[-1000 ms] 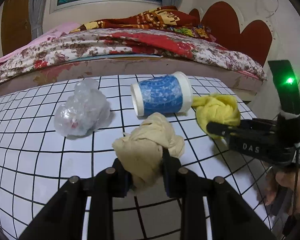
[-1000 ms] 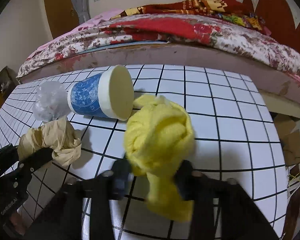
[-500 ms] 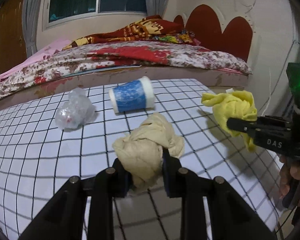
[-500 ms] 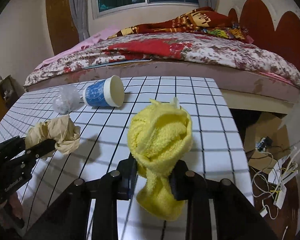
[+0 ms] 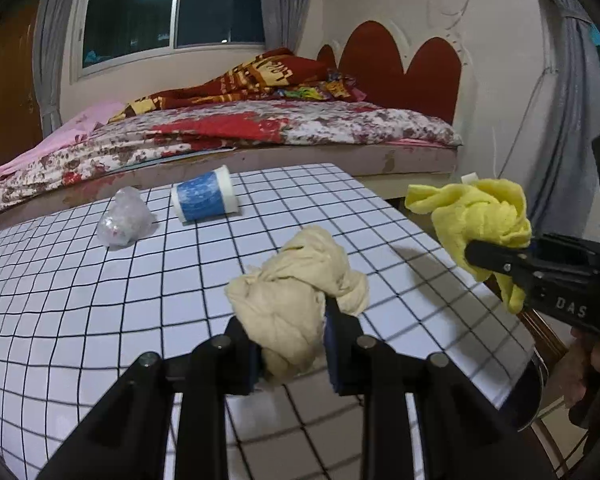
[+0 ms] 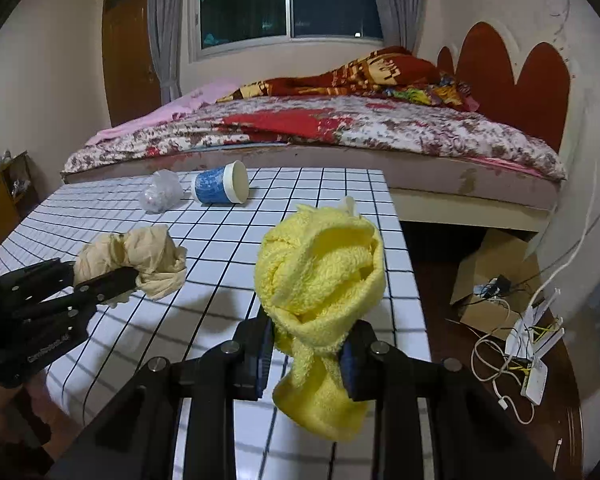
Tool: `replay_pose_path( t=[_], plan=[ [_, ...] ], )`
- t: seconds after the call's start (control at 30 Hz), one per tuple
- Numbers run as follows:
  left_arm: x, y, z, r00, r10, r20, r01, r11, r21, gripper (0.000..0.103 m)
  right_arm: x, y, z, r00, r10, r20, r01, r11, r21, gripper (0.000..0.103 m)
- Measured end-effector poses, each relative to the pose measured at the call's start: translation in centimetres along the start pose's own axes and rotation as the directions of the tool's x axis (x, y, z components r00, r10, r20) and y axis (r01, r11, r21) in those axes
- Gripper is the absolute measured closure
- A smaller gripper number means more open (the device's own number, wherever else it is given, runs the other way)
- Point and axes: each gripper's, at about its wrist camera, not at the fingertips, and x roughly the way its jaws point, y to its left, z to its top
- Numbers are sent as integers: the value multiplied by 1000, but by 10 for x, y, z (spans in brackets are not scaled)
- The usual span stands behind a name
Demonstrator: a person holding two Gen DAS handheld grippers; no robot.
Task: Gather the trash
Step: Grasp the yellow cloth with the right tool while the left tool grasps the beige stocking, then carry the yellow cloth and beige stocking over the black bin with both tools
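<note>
The left gripper (image 5: 292,344) is clamped on a crumpled beige rag (image 5: 296,300), held clear above the checked table (image 5: 100,300). The right gripper (image 6: 306,356) is clamped on a bunched yellow cloth (image 6: 320,276), whose tail hangs below its fingers, near the table's right edge. Each tool shows in the other's view, side by side and apart.

Ahead of both, at the far side of the table, a blue paper cup (image 5: 204,198) lies on its side, with a ball of clear plastic wrap (image 5: 122,220) just to its left. Behind them is the bed (image 6: 340,128).

This looks like the carry step: two pieces lifted, two left. No bin shows, so the next move calls for finding one and letting go over it.
</note>
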Motion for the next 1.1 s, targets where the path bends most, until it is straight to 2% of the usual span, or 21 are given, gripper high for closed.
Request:
replay_pose_path(
  t=[0.47, 0.77, 1.1],
  plan=[
    [-31, -66, -17, 997, -66, 29, 64, 996, 67, 76, -72, -42, -49, 997, -53, 59, 50, 997, 59, 74],
    [-40, -111, -21, 993, -116, 34, 111, 987, 118, 76, -102, -72, -67, 990, -100, 102, 86, 987, 137, 74],
    [-41, -155, -25, 982, -186, 20, 181, 970, 163, 76, -123, -99, -86, 985, -147, 91, 127, 972, 196, 74]
  ],
)
